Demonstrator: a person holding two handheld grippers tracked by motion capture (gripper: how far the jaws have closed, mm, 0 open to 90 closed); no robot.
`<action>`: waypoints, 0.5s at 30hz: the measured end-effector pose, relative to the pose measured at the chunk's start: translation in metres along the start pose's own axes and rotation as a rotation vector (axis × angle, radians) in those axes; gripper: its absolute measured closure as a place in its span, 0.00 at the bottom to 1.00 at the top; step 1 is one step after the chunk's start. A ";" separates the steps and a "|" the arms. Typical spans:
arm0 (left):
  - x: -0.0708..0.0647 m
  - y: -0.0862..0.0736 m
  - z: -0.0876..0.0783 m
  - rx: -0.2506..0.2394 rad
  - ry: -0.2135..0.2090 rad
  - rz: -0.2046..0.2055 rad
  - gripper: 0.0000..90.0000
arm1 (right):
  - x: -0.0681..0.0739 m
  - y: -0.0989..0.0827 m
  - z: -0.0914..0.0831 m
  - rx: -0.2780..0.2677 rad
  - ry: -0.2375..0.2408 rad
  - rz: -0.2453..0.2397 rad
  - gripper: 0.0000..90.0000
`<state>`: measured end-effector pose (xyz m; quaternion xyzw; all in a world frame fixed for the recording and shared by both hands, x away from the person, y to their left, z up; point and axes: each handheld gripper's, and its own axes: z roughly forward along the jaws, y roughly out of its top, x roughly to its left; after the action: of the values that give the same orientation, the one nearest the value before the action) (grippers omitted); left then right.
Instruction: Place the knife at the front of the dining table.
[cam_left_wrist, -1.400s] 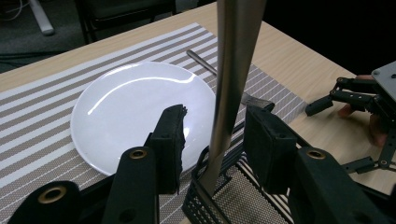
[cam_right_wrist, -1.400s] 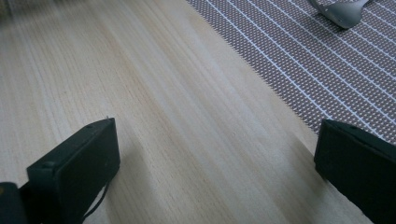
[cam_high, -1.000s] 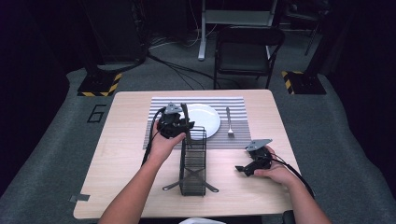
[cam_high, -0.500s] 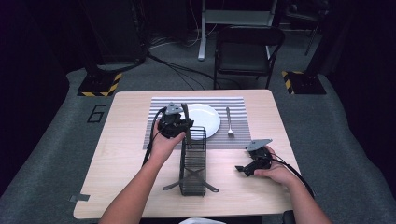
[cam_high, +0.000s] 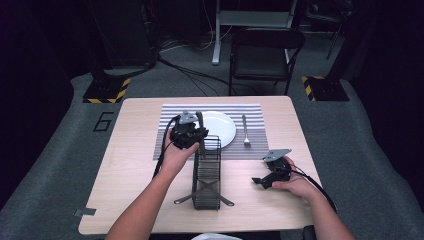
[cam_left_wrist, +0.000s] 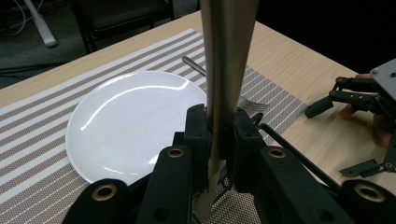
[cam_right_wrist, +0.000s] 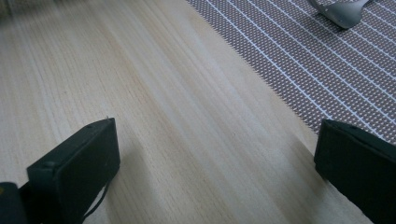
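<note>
Left gripper (cam_left_wrist: 219, 154) has just clamped its jaws onto a metal utensil handle (cam_left_wrist: 227, 70), pads pressing both sides; the handle stands upright between them, its lower end dipping below the jaws at the wire caddy (cam_high: 206, 172). White plate (cam_left_wrist: 133, 119) sits just beyond the gripper on the striped placemat (cam_left_wrist: 37, 140), fork (cam_high: 245, 131) past the plate. Right gripper (cam_right_wrist: 215, 172) rests low over the bare table (cam_right_wrist: 154, 93), jaws wide apart with nothing between them, placemat edge just ahead of it
</note>
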<state>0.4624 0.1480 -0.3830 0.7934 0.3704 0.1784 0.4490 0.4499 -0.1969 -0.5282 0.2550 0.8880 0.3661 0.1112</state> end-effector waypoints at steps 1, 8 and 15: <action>0.000 0.003 -0.003 -0.004 0.000 0.003 0.89 | 0.000 0.000 0.000 0.000 0.000 0.000 0.00; -0.003 0.012 -0.011 -0.020 0.002 0.017 0.89 | 0.000 0.000 0.000 0.000 0.000 0.000 0.00; -0.005 0.020 -0.022 -0.031 0.012 0.030 0.89 | 0.000 0.000 0.000 0.000 0.000 0.000 0.00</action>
<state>0.4542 0.1503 -0.3542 0.7907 0.3582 0.1958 0.4563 0.4499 -0.1969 -0.5282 0.2550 0.8880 0.3661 0.1114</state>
